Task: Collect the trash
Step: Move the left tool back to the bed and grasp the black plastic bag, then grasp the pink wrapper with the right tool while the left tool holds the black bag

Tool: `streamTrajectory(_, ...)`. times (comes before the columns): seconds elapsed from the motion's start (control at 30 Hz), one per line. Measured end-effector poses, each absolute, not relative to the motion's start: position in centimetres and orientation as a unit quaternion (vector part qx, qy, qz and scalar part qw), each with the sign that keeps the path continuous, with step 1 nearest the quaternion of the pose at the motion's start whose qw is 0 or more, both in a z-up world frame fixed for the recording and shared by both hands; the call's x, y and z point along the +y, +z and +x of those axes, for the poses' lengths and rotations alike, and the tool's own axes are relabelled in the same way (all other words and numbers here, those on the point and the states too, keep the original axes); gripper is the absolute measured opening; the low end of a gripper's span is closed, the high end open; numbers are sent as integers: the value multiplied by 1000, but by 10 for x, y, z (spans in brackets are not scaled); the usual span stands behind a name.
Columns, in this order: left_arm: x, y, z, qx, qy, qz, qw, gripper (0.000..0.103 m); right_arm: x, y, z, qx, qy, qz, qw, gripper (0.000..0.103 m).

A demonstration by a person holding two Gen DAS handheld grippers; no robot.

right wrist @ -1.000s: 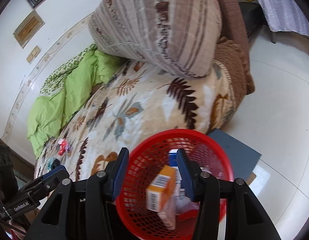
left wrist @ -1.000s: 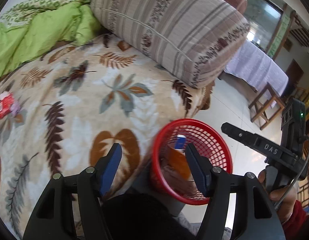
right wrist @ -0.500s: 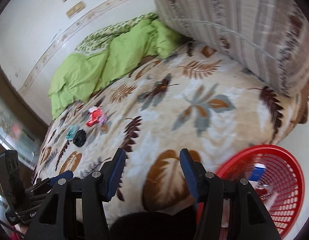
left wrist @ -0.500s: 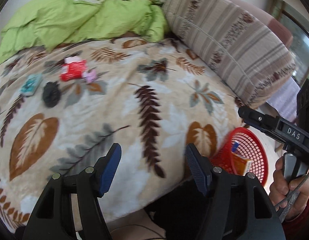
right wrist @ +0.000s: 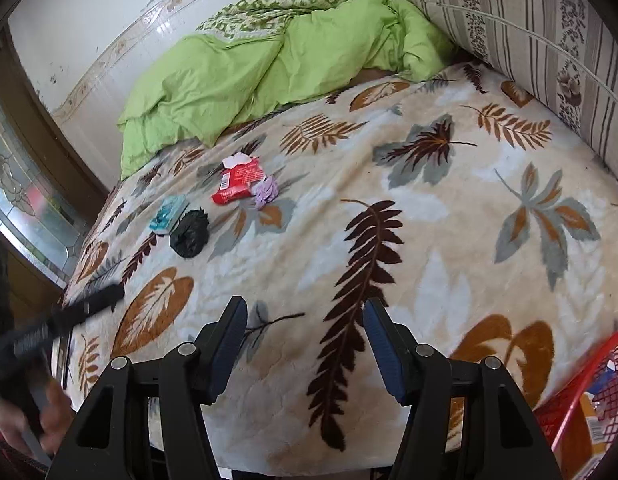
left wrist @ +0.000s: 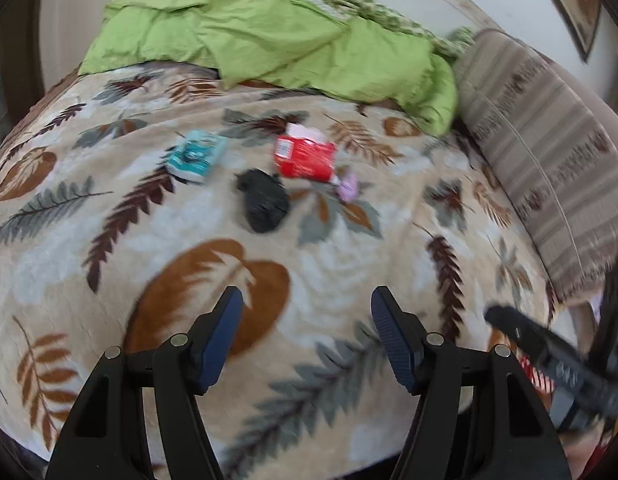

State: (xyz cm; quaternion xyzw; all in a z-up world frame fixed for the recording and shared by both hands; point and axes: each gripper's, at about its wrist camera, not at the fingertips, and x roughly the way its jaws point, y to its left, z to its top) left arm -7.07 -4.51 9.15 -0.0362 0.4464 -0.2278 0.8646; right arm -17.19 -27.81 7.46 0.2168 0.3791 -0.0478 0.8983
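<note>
Trash cluster lying mid-blanket, far ahead of both tongs: black crumpled wad (left wrist: 263, 207) nearest, teal packet (left wrist: 196, 156) to its left, red box (left wrist: 305, 156) and purple scrap (left wrist: 347, 186) to its right. Left gripper (left wrist: 307, 314) facing it squarely, nearer; right gripper (right wrist: 302, 322) seeing it far-left. Both gaping wide, carrying nothing. Red basket (right wrist: 581, 396) sitting near-right.

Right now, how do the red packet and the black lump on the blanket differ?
The red packet is a flat, printed box shape with a torn white end; the black lump is crumpled, rounded and plain. The red packet lies farther from the grippers, the black lump nearer. Both rest loose on the blanket, ungripped.
</note>
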Motion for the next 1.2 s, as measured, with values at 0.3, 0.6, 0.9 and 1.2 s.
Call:
streamTrajectory(0.3, -61, 55, 34, 487, -178, -72, 852, 66, -281, 78, -178, 349, -35, 228, 908, 64)
streamTrajectory(0.6, -86, 18, 62, 503, -171, -63, 845, 40, -287, 73, -172, 352, -26, 255, 900, 64)
streamTrajectory(0.9, -50, 38, -3, 440, -152, -46, 884, 39, -283, 66, -106, 386, -7, 258, 886, 63)
streamTrajectory(1.2, -32, 43, -1, 424, -146, -39, 893, 39, -270, 46, 4, 404, -42, 271, 873, 48)
